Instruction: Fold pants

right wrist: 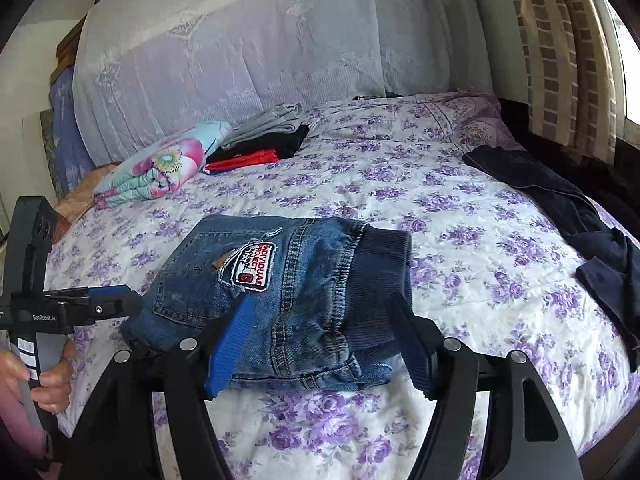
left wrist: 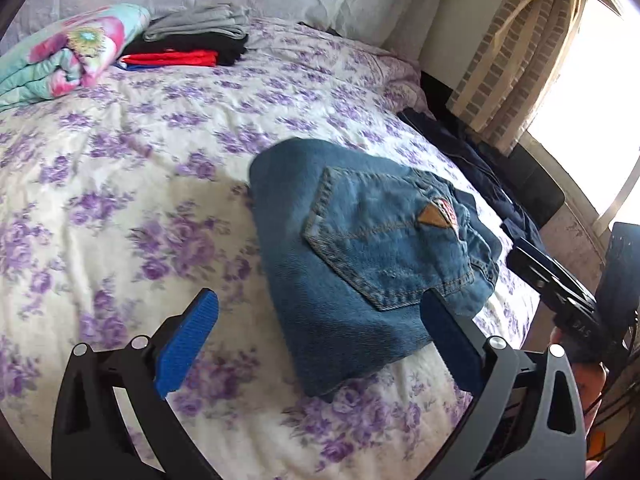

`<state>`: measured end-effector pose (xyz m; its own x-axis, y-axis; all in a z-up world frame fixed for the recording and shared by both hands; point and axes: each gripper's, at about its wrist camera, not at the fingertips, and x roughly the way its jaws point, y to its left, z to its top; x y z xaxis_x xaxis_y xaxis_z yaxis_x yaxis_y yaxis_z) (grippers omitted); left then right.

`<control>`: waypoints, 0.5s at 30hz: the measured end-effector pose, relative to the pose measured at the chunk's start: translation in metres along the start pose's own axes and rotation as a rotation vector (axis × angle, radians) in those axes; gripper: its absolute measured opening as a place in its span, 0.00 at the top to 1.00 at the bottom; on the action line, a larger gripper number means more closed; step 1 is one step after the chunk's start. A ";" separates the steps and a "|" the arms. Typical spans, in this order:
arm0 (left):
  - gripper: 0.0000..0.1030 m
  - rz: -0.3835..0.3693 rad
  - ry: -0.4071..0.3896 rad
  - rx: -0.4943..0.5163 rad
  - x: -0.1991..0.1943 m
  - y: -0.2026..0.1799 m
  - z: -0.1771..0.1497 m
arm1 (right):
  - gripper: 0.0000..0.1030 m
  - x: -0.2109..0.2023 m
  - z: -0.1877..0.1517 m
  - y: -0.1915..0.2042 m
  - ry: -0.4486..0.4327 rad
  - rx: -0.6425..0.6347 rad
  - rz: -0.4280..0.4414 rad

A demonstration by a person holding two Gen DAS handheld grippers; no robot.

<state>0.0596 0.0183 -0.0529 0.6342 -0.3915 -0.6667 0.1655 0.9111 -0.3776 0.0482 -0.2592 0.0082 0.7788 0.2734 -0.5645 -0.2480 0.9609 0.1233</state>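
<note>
The right tongs [right wrist: 320, 340] stood released around the near edge of the folded jeans [right wrist: 280, 292], and the left tongs [left wrist: 320, 344] were also wide apart, holding nothing. The jeans lay on the bed [right wrist: 460, 248]. To finish well, I think both should withdraw slowly without dragging the denim, toward the folded pile [right wrist: 260, 140] beyond.

A home bedroom: floral-sheeted bed [right wrist: 460, 216], folded clothes [right wrist: 264, 140], curtained window [left wrist: 520, 60].
</note>
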 end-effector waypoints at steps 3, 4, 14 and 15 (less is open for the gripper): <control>0.04 -0.007 0.021 -0.057 0.000 0.011 0.001 | 0.28 -0.001 -0.008 -0.021 0.011 0.074 0.002; 0.04 -0.019 0.041 -0.079 0.003 0.016 0.000 | 0.28 0.000 -0.011 -0.028 0.016 0.103 0.001; 0.05 -0.160 0.147 -0.102 0.036 0.009 -0.007 | 0.27 0.038 -0.016 -0.103 0.099 0.471 0.309; 0.05 -0.181 0.161 -0.098 0.040 0.008 -0.007 | 0.27 0.046 -0.015 -0.107 0.121 0.480 0.328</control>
<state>0.0803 0.0088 -0.0869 0.4710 -0.5696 -0.6736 0.1859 0.8105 -0.5554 0.1021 -0.3501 -0.0430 0.6277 0.5794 -0.5198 -0.1541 0.7471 0.6466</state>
